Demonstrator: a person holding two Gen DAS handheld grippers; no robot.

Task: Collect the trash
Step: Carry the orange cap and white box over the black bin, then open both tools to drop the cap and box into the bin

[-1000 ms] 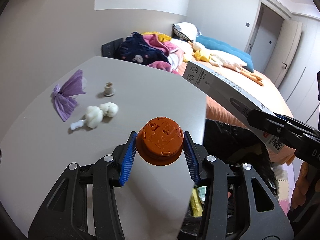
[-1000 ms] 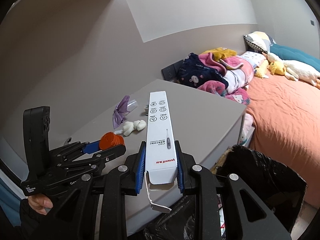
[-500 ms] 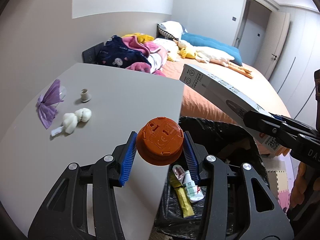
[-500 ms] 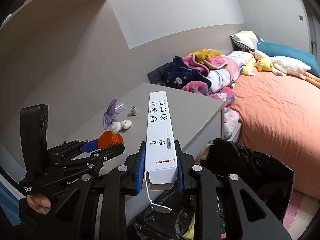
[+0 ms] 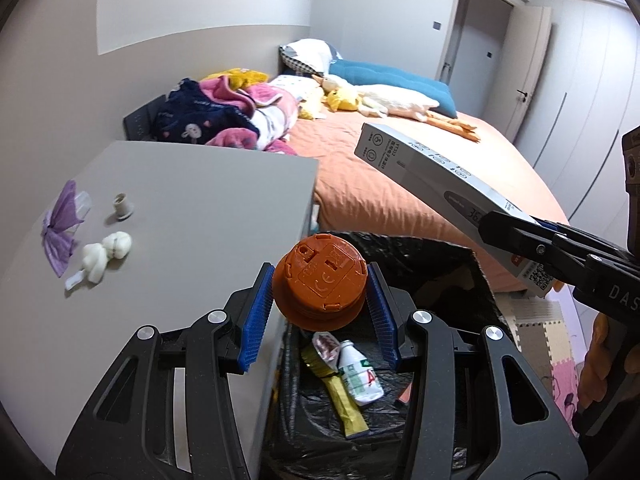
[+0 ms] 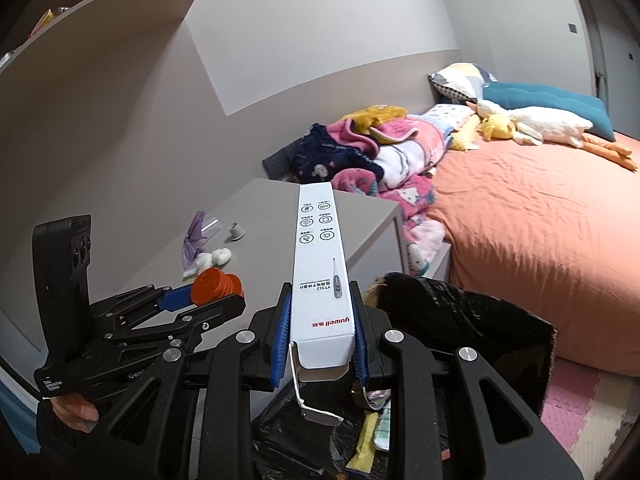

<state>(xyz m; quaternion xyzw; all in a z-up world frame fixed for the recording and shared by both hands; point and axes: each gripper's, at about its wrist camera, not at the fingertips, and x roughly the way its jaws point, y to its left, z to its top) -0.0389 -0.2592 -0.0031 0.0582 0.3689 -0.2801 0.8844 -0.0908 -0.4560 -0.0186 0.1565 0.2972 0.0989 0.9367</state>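
Note:
My left gripper (image 5: 318,300) is shut on a round orange plastic piece (image 5: 320,282) and holds it over the near edge of the black trash bag (image 5: 448,268), beside the grey table (image 5: 208,204). My right gripper (image 6: 320,328) is shut on a long white thermometer box (image 6: 318,248) and holds it above the same bag (image 6: 472,320). The box also shows in the left wrist view (image 5: 440,176). In the bag lie a small white bottle (image 5: 356,372) and a yellow wrapper (image 5: 340,396).
On the table lie a purple wrapper (image 5: 60,220), white crumpled tissue (image 5: 104,252) and a small grey cap (image 5: 122,206). An orange bed (image 5: 400,160) with piled clothes (image 5: 232,116) and plush toys stands behind. Foam floor mats (image 5: 540,328) are at the right.
Both grippers have moved right, off the table and over the trash bag, each still holding its item. The bag's inside has come into view.

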